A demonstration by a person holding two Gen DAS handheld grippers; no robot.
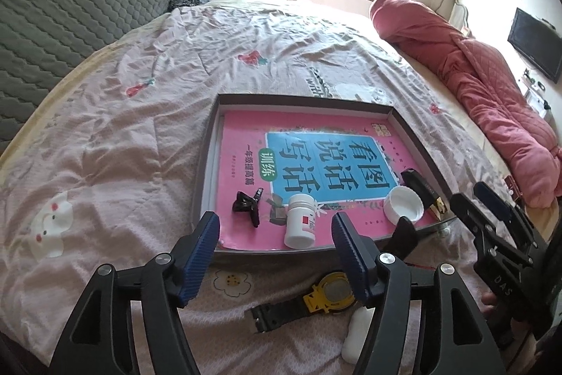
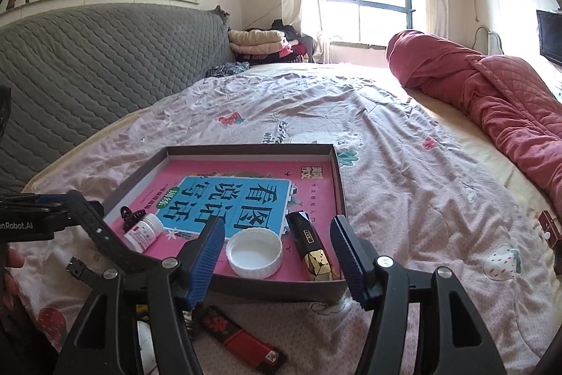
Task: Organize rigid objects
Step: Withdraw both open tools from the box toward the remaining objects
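On a bed (image 1: 116,136) spread with a pale pink printed quilt, the left tongs (image 1: 275,257) hang wide open and empty over the near edge of a shallow grey box lid (image 1: 302,101), jaws well apart.

Inside the lid, a pink workbook (image 1: 242,143) with a blue title panel covers the floor. From left to right on it lie a black hair claw clip (image 1: 247,202), a white pill bottle (image 1: 300,220) on its side, an upturned white cap (image 1: 404,204) and a black-and-gold faceted box (image 1: 423,190) against the right wall.

On the quilt in front of the lid, between the left tongs' fingers, rests a black-strapped watch (image 1: 318,301) with a yellow case, 1 strap arching up over the lid's near rim. A small white object (image 1: 356,334) lies just beside it, partly hidden by the right finger.

Farther right, the right tongs (image 2: 277,264) also stand open and empty above the lid's near rim, the cap and the faceted box showing between the fingers. A red-and-black lighter (image 2: 242,341) lies on the quilt below them. A small dark red box (image 2: 549,229) sits well apart at the bed's right side, near a rolled red quilted blanket (image 2: 491,94).
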